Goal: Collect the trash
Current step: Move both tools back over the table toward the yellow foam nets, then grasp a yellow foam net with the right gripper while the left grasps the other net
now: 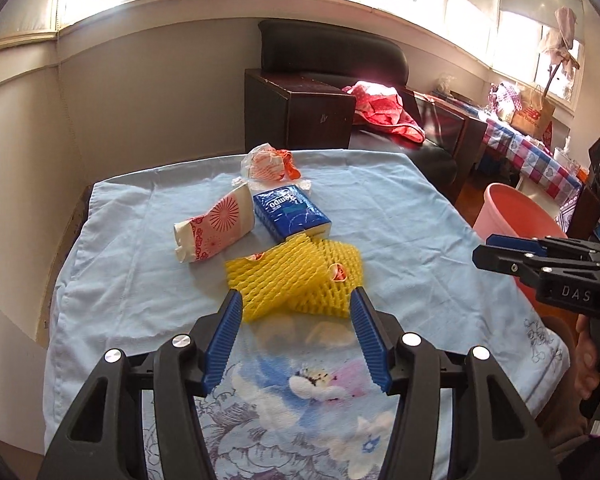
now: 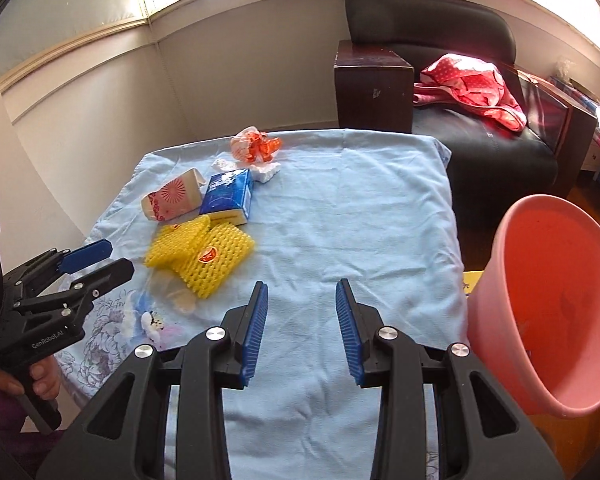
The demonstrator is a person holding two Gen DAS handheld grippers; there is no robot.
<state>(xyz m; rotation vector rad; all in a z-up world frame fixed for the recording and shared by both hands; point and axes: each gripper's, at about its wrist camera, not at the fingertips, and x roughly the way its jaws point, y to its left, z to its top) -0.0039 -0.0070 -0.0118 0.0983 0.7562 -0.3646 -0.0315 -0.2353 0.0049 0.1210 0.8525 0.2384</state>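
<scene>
Trash lies on a light blue cloth (image 1: 400, 216) (image 2: 360, 208): yellow foam fruit netting (image 1: 296, 276) (image 2: 204, 256), a blue tissue pack (image 1: 292, 216) (image 2: 230, 196), a cream and red carton (image 1: 216, 228) (image 2: 172, 198), and a crumpled orange-and-white wrapper (image 1: 270, 164) (image 2: 256, 146). My left gripper (image 1: 296, 304) is open, its fingertips flanking the near edge of the netting. My right gripper (image 2: 302, 292) is open over bare cloth, to the right of the netting, with nothing between its fingers. A pink bin (image 1: 516, 216) (image 2: 556, 304) stands off the table's right side.
A dark armchair (image 2: 480, 132) with a red dotted cloth (image 2: 472, 88) and a dark wooden box (image 2: 374, 84) stand behind the table. A wall runs along the left. In the left wrist view a table with a checked cover (image 1: 536, 152) stands at the far right.
</scene>
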